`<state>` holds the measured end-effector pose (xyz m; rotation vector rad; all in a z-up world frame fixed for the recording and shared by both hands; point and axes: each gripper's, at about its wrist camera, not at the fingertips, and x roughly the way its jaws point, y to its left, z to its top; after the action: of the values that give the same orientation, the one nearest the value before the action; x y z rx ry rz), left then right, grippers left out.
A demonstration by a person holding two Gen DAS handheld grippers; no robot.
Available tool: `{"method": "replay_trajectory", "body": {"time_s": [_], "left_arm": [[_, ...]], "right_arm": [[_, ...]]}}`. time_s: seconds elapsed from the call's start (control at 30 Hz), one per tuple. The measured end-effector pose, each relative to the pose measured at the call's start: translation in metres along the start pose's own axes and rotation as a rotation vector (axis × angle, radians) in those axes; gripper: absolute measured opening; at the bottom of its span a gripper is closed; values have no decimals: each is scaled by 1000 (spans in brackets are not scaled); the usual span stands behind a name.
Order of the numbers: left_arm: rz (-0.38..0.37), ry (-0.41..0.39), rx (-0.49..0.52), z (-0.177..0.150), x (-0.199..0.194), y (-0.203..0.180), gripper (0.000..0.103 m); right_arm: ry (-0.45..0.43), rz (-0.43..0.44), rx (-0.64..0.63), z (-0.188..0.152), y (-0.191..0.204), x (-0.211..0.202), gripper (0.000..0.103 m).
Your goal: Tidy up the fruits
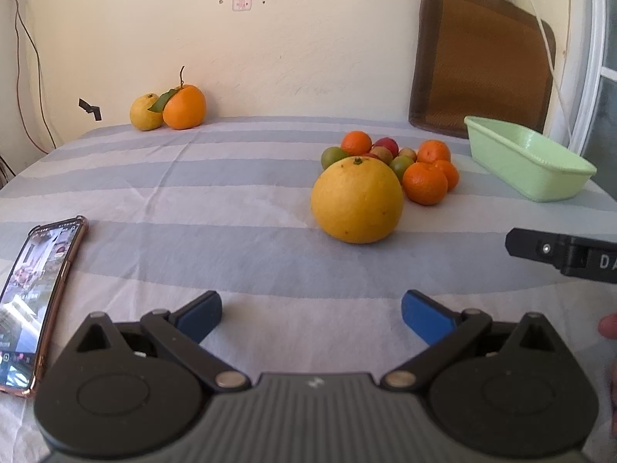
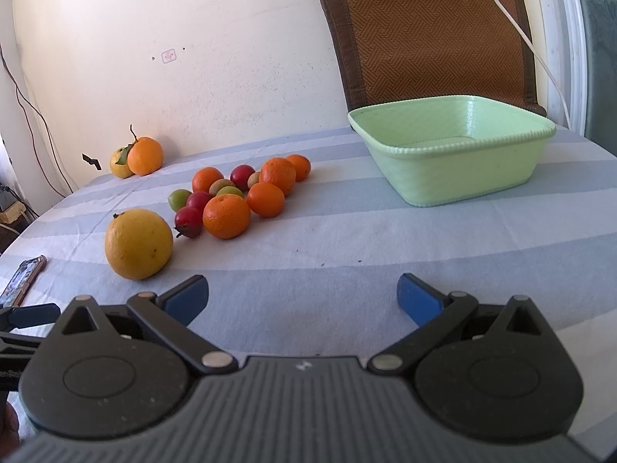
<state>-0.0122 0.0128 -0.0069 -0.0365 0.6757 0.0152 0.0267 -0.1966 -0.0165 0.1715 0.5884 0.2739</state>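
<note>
A big yellow citrus [image 1: 357, 200] [image 2: 138, 244] rests on the striped cloth, ahead of my left gripper [image 1: 311, 314], which is open and empty. Behind it lies a pile of small oranges [image 1: 425, 183] [image 2: 226, 217], red fruits [image 2: 189, 222] and green fruits [image 2: 179, 198]. A pale green tub [image 2: 455, 150] [image 1: 528, 162] stands empty at the right. My right gripper [image 2: 302, 295] is open, holding nothing, over bare cloth in front of the tub. By the back wall sit a leafy orange [image 1: 184, 107] [image 2: 145, 156] and a yellow fruit [image 1: 144, 112].
A phone [image 1: 36, 297] [image 2: 24, 277] with a lit screen lies at the table's left edge. A woven brown chair back [image 2: 428, 31] [image 1: 482, 58] rises behind the tub. Cables hang on the left wall, and a white cord crosses the chair.
</note>
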Motion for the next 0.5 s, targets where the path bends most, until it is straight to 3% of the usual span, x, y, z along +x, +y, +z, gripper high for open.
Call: {"method": "replay_trajectory", "body": {"time_s": [0.5], "left_arm": [[-54,-106,-51,3,-14,11,103]], "right_arm": [[-5,1,8,1,0,1,103]]}}
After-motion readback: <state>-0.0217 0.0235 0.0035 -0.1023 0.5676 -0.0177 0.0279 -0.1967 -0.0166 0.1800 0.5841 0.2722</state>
